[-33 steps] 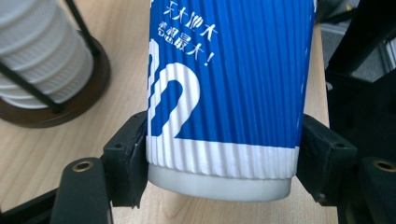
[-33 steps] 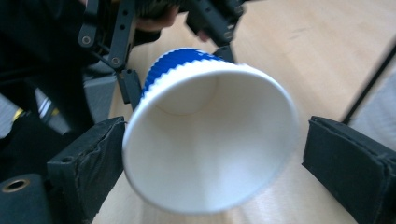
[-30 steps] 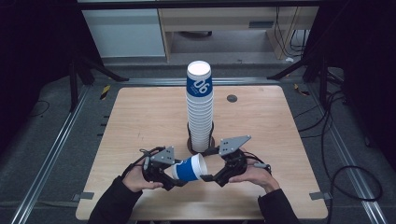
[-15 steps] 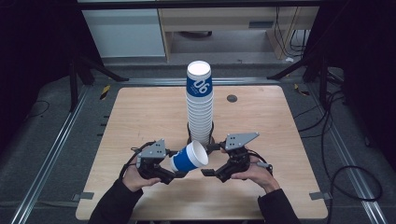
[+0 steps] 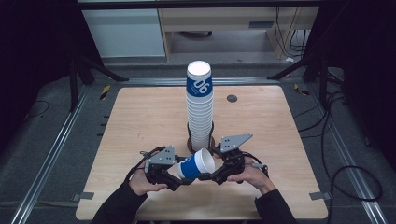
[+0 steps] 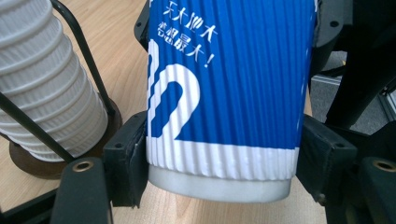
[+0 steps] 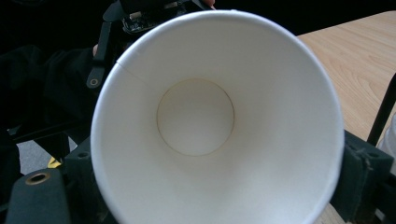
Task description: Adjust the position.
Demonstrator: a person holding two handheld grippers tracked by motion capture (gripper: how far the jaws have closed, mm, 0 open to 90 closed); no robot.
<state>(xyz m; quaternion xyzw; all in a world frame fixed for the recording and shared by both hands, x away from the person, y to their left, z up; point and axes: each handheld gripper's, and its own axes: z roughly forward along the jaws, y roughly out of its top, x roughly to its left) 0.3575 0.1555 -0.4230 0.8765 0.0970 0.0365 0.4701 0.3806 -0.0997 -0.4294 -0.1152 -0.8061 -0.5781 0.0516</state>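
Nearest the person, two forearms in dark sleeves come up from the bottom edge of the high view, each hand wrapped round a hand-held gripper. The left hand-held gripper [image 5: 180, 179] is clamped on the base end of a blue and white paper cup [image 5: 195, 164]; in the left gripper view its two black pads [image 6: 127, 161] press flat against the ribbed wall of the cup [image 6: 224, 93] on both sides, just above the white bottom rim. The cup lies tilted on its side above the wooden surface [image 5: 140, 116], its open mouth turned toward the person's right.

The right hand-held gripper [image 5: 210, 176] meets the cup at that open end. Its jaws have just been closing, with the cup's rim between them. In the right gripper view the white inside of the cup [image 7: 196, 116] faces the camera, and the dark pads [image 7: 362, 179] stand at the rim's sides, the right-hand one touching it; whether they press hard I cannot tell. A grey three-cornered plate sits on top of each hand-held gripper.

Just behind the cup, near the middle of the surface, a tall stack of paper cups [image 5: 200, 107] stands upright inside a dark wire holder [image 5: 201, 140] on a round base. The left gripper view shows the stack's white ribbed sides [image 6: 42, 79] close beside the held cup.

Farther back, a small dark round spot [image 5: 231, 98] lies on the surface near the far edge.
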